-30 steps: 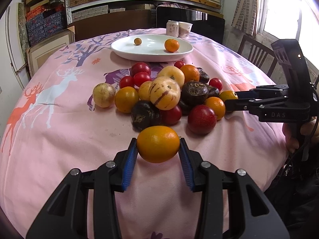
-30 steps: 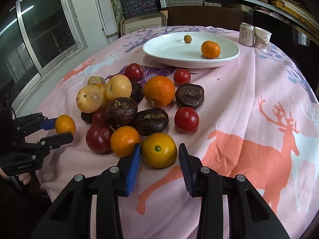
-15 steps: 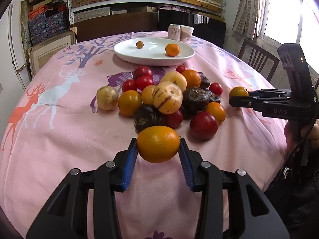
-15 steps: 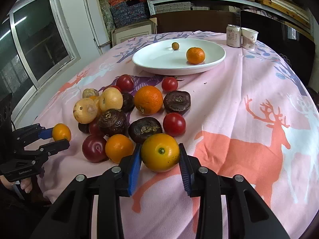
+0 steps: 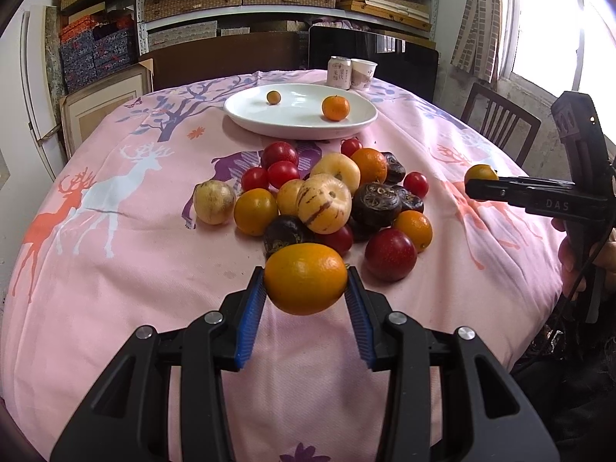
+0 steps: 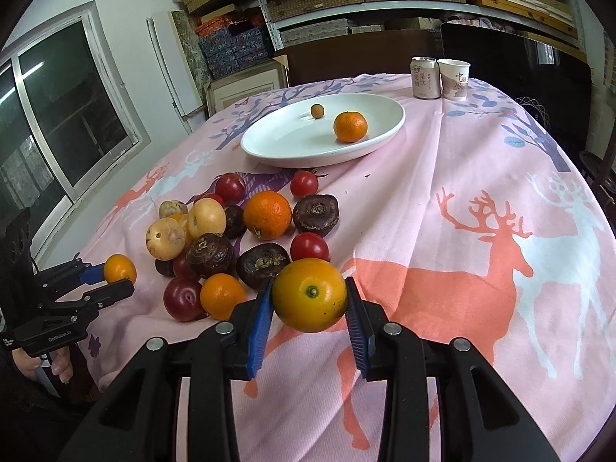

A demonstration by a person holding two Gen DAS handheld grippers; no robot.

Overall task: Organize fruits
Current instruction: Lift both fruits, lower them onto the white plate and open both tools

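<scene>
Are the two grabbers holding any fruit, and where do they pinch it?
Yes. The left gripper pinches an orange fruit at its sides; the right gripper pinches a yellow-orange fruit likewise.

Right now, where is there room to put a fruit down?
The plate has bare room: only a mandarin and a tiny fruit sit in it. The cloth with the orange deer, right of the pile, is bare too. The pile in front of the plate is crowded.

Glossy white plate [image 5: 246,117], probably ceramic, matt pink cloth tablecloth [image 5: 115,269], ribbed blue pads [image 5: 250,317]
</scene>
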